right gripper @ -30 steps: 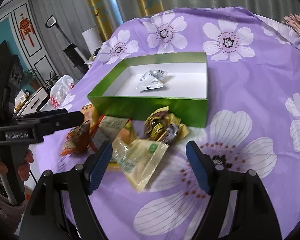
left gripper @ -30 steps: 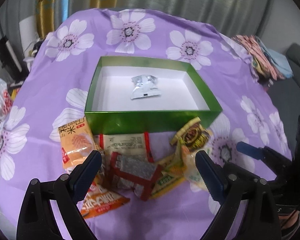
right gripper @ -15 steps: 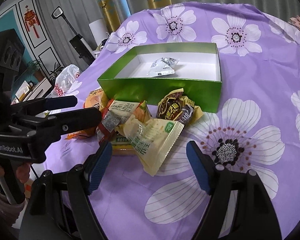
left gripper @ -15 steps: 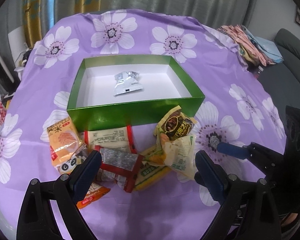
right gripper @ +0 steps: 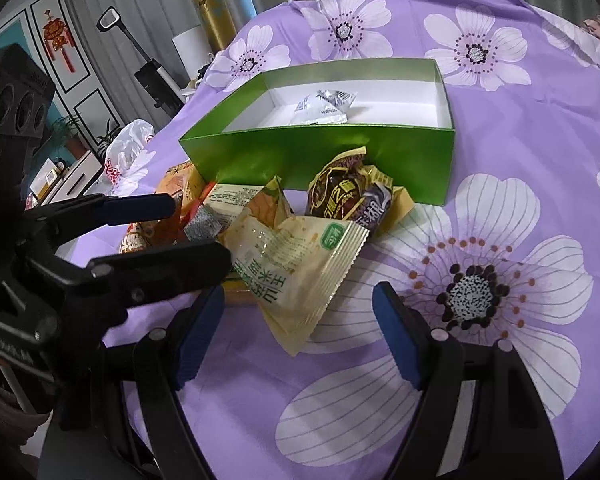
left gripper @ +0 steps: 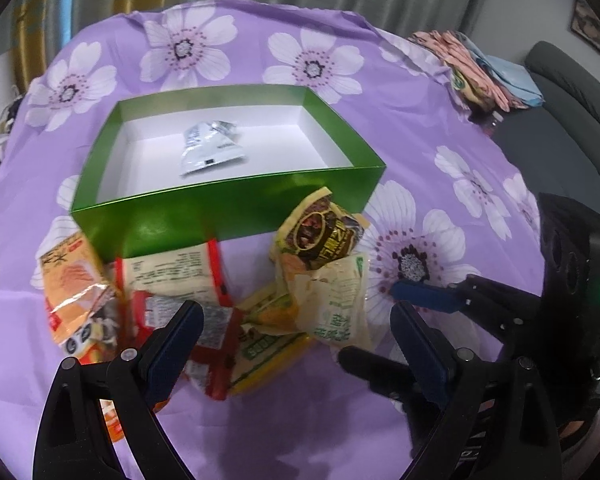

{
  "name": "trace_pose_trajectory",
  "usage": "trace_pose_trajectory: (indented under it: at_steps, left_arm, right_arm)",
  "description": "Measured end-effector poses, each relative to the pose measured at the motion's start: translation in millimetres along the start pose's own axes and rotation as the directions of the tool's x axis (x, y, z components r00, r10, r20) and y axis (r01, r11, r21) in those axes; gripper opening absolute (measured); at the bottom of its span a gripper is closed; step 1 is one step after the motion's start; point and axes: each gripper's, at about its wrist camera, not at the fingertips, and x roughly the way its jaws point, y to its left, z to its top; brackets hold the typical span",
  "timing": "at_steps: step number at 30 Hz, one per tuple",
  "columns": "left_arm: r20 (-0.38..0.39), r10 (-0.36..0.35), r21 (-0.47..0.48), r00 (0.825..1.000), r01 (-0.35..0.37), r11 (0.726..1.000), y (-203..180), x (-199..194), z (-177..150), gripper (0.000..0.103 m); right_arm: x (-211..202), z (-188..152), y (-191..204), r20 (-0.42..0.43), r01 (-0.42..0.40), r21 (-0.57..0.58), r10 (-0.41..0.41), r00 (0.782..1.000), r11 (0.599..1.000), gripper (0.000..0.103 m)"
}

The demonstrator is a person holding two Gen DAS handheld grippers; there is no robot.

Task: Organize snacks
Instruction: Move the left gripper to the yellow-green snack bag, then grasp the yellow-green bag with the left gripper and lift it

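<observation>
Two grippers are working over the tabletop, which is lying under a purple flowered cloth. The left gripper is hovering with jaws released above the near edge of the snack pile, grasping nothing; the right gripper is likewise hovering with jaws spread wide, a pale yellow packet lying between and just ahead of its fingertips. The loose pile is counting at least six packets: the pale yellow packet, a dark brown packet leaning against the box front, a yellow-green packet, a red-edged packet, a cream packet and an orange packet, overlapping one another. Beyond them one green box is standing open, holding a single silver packet on its white floor. Compared with the frames a second ago, both grippers are sitting closer to the pile, the right one now directly behind the pale yellow packet; the pile and box are remaining unmoved.
</observation>
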Motion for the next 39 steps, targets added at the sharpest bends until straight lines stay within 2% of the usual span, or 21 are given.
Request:
trace_pose_trajectory:
  at_steps: [6,10,12,15,19,24,26,32,39]
  left_arm:
    - [-0.02,-0.028,-0.022,0.999,0.028,0.999,2,14,2,0.094]
    - [-0.032,-0.036,-0.016,0.999,0.035,0.999,1,21,4,0.087]
    - [-0.047,-0.05,-0.017,0.998,0.049,0.999,1,26,4,0.072]
    - [-0.073,-0.06,-0.029,0.996,0.058,0.998,2,33,4,0.062]
    - [-0.076,-0.083,-0.046,0.994,0.08,0.996,4,34,3,0.055]
    - [-0.064,-0.08,-0.011,0.995,0.079,0.997,-6,32,4,0.046]
    - [-0.055,-0.076,0.001,0.996,0.076,0.997,-10,29,5,0.045]
    - [-0.022,-0.1,0.013,0.995,0.1,0.995,-15,16,10,0.045]
    - [0.056,-0.123,0.041,0.991,0.121,0.992,-21,-6,27,0.045]
  right_arm:
    - [11,-3,-4,-0.023,-0.014,0.007,0.014,1.0,1.0,0.075]
    - [15,-2,-6,-0.028,-0.021,0.011,0.022,0.999,1.0,0.066]
    - [16,-2,-6,-0.029,-0.023,0.009,0.024,0.999,1.0,0.061]
    - [19,-2,-4,-0.031,-0.035,-0.001,0.035,0.999,0.999,0.051]
    - [20,-1,-5,-0.025,-0.034,0.0,0.034,0.999,0.999,0.041]
    - [20,0,-2,-0.021,-0.039,-0.016,0.039,0.999,0.999,0.03]
    - [17,0,-1,-0.014,-0.043,-0.02,0.043,0.999,0.999,0.027]
    - [2,2,3,0.012,-0.02,-0.054,0.02,1.0,0.998,0.026]
    - [-25,15,9,0.089,0.026,-0.089,-0.018,0.996,0.996,0.026]
